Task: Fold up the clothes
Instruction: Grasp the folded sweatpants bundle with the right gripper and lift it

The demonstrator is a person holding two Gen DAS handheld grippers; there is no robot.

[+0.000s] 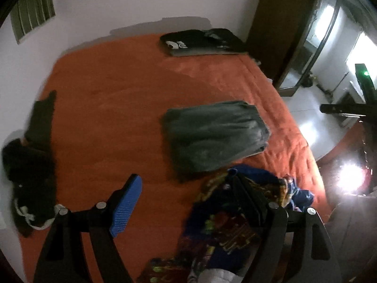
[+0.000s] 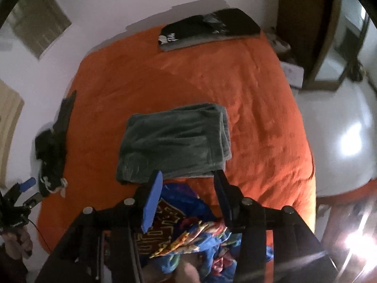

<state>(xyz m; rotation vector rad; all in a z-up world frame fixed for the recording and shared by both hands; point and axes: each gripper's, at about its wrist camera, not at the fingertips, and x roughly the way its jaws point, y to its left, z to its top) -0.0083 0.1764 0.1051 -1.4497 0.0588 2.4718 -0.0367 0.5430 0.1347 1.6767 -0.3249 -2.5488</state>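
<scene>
Both grippers, left [image 1: 186, 202] and right [image 2: 188, 202]: wide apart, nothing clamped. Beneath: crumpled patterned garment [image 2: 188, 231]. Beyond: folded grey garment [image 2: 174, 141] on orange bed [image 2: 259, 118].

Taking the folded grey garment [image 2: 174, 141] as the landmark, the orange bed [image 2: 259, 108] lies bare on every side of it but the near one: a wide open stretch runs beyond it up to the dark folded stack [image 2: 209, 29] at the far edge by the wall, and a broad strip is free between it and the bed's right edge; to its left the cover is clear as far as the black clothes [image 2: 53, 146] heaped along the wall-side edge. Just beside its near edge a crumpled colourful printed garment [image 2: 188, 231] blocks the way.
</scene>
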